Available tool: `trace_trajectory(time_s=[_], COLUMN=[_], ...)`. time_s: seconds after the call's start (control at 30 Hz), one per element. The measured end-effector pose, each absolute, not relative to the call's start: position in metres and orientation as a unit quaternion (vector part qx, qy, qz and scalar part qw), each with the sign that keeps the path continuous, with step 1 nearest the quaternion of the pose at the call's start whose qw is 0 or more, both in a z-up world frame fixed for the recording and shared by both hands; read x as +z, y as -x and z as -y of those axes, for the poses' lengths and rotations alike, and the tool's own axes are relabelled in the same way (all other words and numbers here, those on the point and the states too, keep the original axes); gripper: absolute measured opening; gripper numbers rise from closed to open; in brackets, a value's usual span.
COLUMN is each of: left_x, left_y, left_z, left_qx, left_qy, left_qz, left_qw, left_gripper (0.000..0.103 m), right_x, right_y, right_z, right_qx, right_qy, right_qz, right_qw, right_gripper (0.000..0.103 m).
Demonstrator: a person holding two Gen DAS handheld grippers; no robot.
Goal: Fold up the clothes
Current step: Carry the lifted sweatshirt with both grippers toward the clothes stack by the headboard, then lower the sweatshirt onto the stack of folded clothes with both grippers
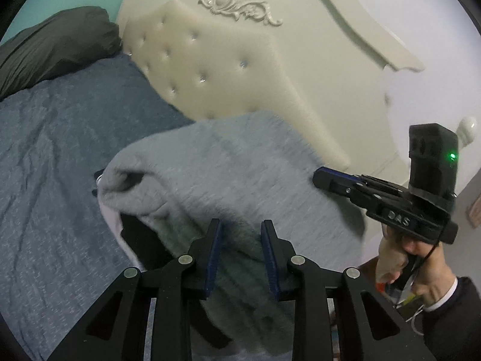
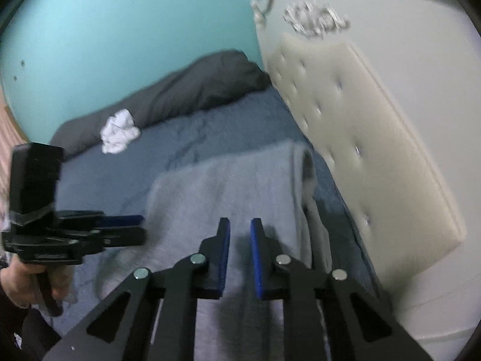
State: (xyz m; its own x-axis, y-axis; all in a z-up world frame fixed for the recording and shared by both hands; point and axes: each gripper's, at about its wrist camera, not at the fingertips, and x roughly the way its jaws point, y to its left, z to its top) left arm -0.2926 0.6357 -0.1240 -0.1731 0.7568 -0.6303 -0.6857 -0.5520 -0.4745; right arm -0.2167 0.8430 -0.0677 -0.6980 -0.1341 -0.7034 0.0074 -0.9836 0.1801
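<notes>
A grey fleece garment (image 1: 240,165) lies folded on the blue bed (image 1: 60,150), with a rolled fold at its left end and its near part raised. My left gripper (image 1: 242,224) stands over the near edge. Its jaws are narrowly apart and thick cloth fills the gap between the blue pads. My right gripper (image 1: 317,177) is at the garment's right edge, its fingers nearly together on the cloth. In the right wrist view the garment (image 2: 225,186) runs under my right gripper (image 2: 240,222), and my left gripper (image 2: 139,225) is at its left edge.
A cream tufted headboard (image 1: 210,75) stands close along the bed's right side. A dark grey pillow (image 2: 195,84) lies at the far end against a teal wall, with a crumpled white cloth (image 2: 118,132) in front of it. A person's hand (image 1: 421,270) holds the right gripper's handle.
</notes>
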Motion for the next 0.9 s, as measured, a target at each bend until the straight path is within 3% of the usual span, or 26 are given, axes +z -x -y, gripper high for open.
trace_trajectory(time_s=[0.13,0.53,0.9], left_x=[-0.139,-0.164,-0.117], left_y=[0.293,0.285,0.255], left_z=[-0.635,-0.64,-0.629], left_qx=[0.763,0.763,0.778], left_qy=[0.443,0.443,0.398], left_qz=[0.038,0.036,0.024], left_qw=[0.469,0.469,0.486], left_gripper=[0.03,0.032,0.03], right_x=[-0.094,-0.141,-0.097], right_y=[0.215,0.202,0.168], right_z=[-0.853,-0.865,-0.854], right_qx=[-0.916,-0.916,-0.937], right_qy=[-0.383,-0.365,-0.31], right_qz=[0.113,0.163,0.159], right_qw=[0.027,0.019,0.03], right_gripper=[0.003,0.001,0.002])
